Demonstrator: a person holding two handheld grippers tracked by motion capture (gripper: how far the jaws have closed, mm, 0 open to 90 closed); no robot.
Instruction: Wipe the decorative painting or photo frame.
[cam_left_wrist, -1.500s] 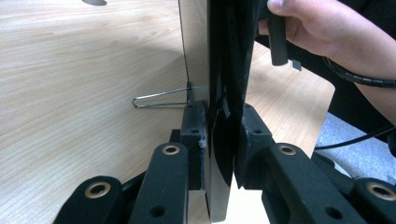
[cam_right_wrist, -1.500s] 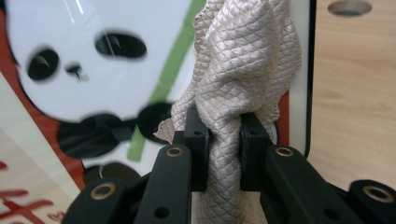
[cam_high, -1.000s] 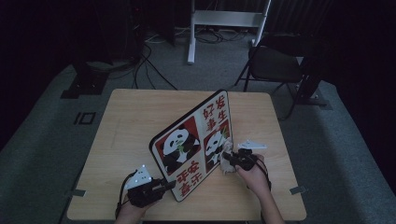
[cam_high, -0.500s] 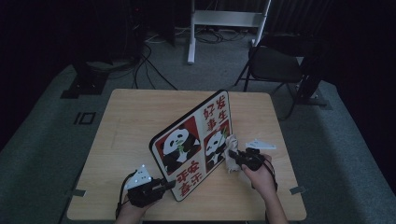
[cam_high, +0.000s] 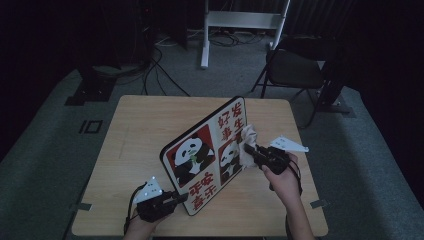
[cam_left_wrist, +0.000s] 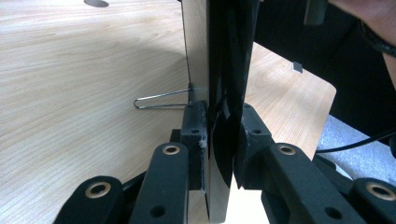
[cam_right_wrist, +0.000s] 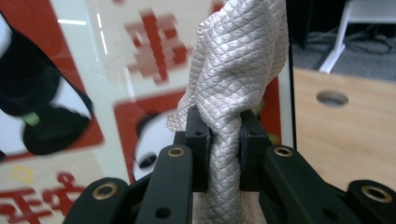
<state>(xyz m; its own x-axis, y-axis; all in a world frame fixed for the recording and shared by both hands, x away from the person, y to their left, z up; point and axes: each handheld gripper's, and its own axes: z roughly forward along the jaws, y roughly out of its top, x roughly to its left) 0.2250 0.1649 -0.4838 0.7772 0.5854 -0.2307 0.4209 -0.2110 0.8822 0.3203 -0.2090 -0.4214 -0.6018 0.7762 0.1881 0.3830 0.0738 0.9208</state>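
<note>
A: Where are we in the job?

B: We're wiping the glass of the framed panda picture (cam_high: 207, 155). Our left gripper (cam_high: 175, 199) has its fingers clamped on the frame's near bottom corner, holding it upright on the desk (cam_high: 140, 125). Our right gripper (cam_high: 248, 148) has its fingers pinched tight on a bunched beige cloth (cam_high: 248, 142), which sits against the right part of the glass, beside the smaller panda.

A: How does the frame stand?

B: On its lower edge, near the middle of the desk, tilted a little back. Its long axis runs diagonally, from the near corner at our left gripper away toward the far right. The printed face points toward us and to the right, so the cloth meets it head-on. From the left gripper view a wire stand (cam_left_wrist: 161, 99) pokes out behind it.

A: And next?

B: We judge the stroke should carry on across the glass with light, even pressure, while our left hand keeps the corner steady so the frame doesn't tip or skid.
</note>
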